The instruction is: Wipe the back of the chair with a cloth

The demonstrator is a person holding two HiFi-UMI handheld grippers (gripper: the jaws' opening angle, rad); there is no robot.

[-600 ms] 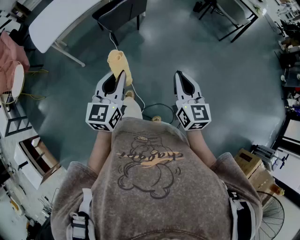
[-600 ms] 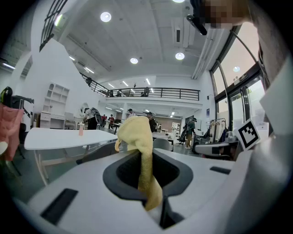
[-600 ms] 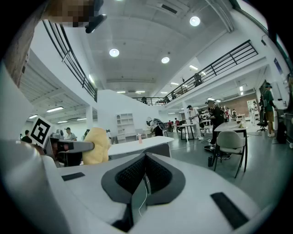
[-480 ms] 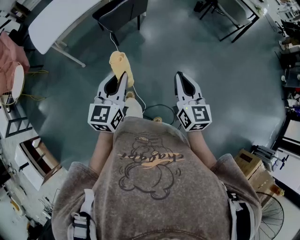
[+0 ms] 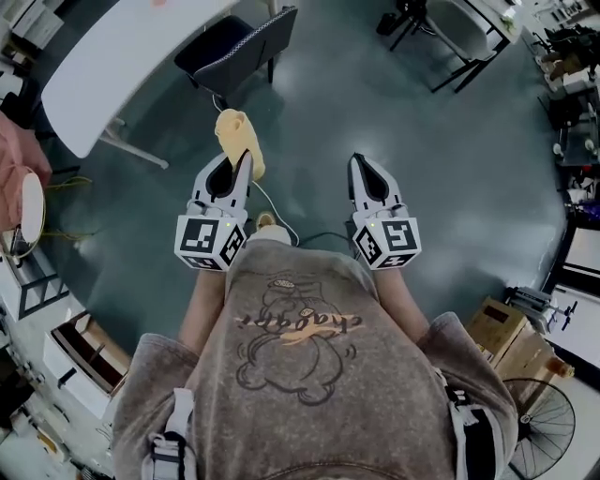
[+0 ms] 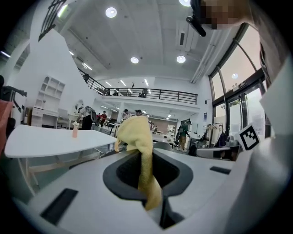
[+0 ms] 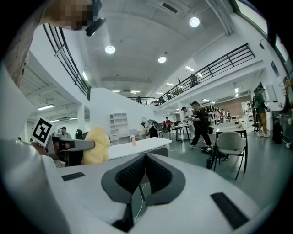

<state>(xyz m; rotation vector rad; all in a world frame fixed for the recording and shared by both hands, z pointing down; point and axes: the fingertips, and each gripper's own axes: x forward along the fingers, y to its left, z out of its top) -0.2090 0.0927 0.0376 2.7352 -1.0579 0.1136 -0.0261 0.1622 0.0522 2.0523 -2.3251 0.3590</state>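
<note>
Underfoot, a glossy grey-blue floor (image 5: 375, 103) spreads wide in the head view, bare across its middle and catching pale reflections. At upper left stands a long white worktop (image 5: 122, 56) with a dark chair (image 5: 230, 52) at its near end; the chair is well apart from both grippers. A thin pale line, probably a cable (image 5: 279, 214), trails over the floor from the chair's side towards the person's feet. More chairs and desk legs crowd the upper right corner, cardboard boxes (image 5: 502, 328) and a floor fan (image 5: 542, 427) sit at lower right, and low racks (image 5: 33, 281) line the left edge. Between those edges the floor ahead of the grippers lies open.

The left gripper (image 5: 246, 157) is held out in front of the person's chest, its jaws pinching a yellow cloth (image 5: 239, 139). The left gripper view shows a fold of it pinned between the jaws and the rest bunched up beyond the tips, touching nothing else. The right gripper (image 5: 357, 161) is level beside it, a gap apart, its jaws pressed together with nothing between them.

Both gripper views look out into a tall white hall with round ceiling lights (image 6: 111, 12), a railed balcony (image 6: 151, 94) across the far wall, and people (image 7: 200, 123) walking among distant desks
</note>
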